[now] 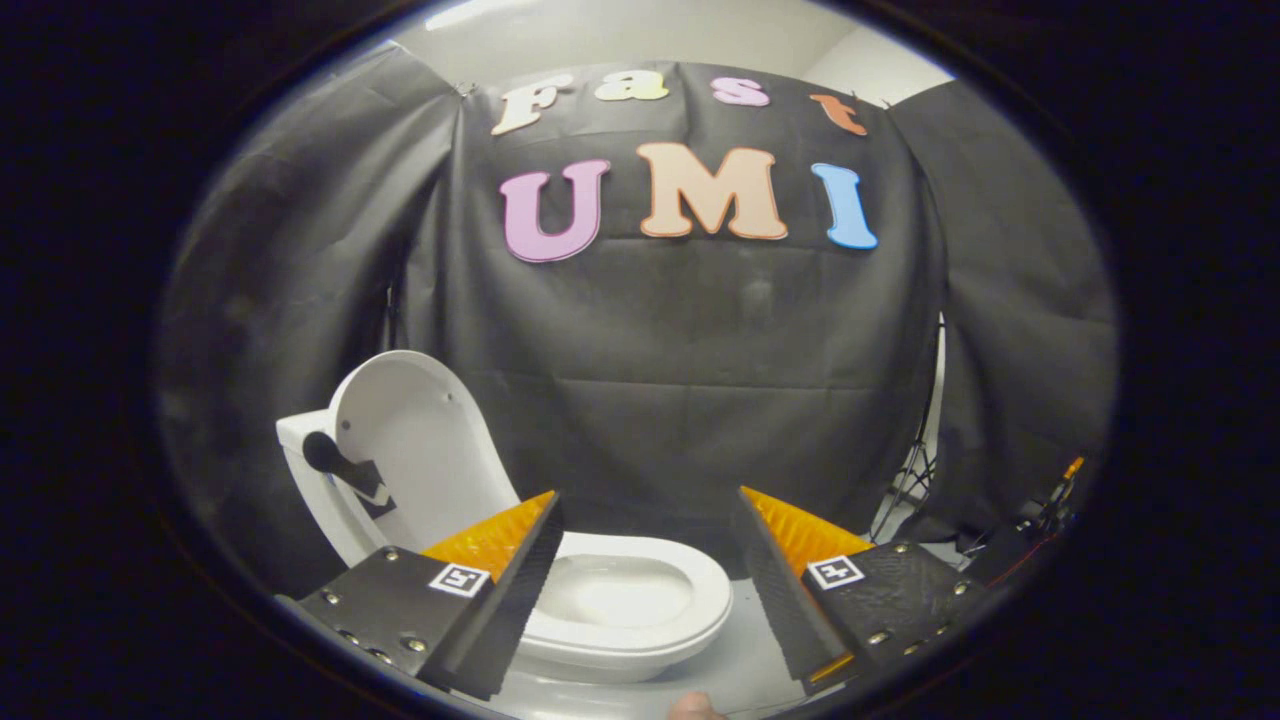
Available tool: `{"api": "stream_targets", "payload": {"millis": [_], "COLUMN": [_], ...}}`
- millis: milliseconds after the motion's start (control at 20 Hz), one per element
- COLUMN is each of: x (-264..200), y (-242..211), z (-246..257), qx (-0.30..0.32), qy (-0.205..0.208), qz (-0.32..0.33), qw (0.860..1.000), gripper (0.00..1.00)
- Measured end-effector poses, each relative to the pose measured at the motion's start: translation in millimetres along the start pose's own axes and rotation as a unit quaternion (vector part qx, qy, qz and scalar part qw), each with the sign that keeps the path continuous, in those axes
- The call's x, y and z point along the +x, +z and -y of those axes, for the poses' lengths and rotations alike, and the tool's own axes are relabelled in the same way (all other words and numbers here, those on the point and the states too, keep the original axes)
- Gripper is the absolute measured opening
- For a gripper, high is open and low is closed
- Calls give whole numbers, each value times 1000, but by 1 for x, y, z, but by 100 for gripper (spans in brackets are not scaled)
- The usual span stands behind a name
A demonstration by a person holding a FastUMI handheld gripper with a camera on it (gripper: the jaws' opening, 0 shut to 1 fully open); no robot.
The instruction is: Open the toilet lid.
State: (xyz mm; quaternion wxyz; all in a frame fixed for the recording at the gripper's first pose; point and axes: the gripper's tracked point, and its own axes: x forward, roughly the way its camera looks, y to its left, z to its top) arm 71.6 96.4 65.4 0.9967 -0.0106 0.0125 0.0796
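Lid up, gripper clear of it.

Through the gripper view I see the toilet lid (415, 450) standing upright on the far left, leaning back against the tank, which I judge means the opening is done. My gripper (645, 570) is spread wide and pinches nothing, held near over the seat (690, 570), apart from the lid.

My fingers (520, 570) are wedge-shaped with ribbed inner faces; each sits on a dark textured plate studded with shiny screws and carries a small square marker, seemingly printed.
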Motion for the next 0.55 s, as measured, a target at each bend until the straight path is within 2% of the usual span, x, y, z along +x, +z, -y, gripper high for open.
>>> {"api": "stream_targets", "payload": {"millis": [300, 550], "x": [-8, -13], "y": [6, 13], "z": [-24, -17], "qx": [-7, 16], "qy": [13, 14], "qz": [8, 12], "qw": [1000, 1000], "gripper": [99, 99]}}
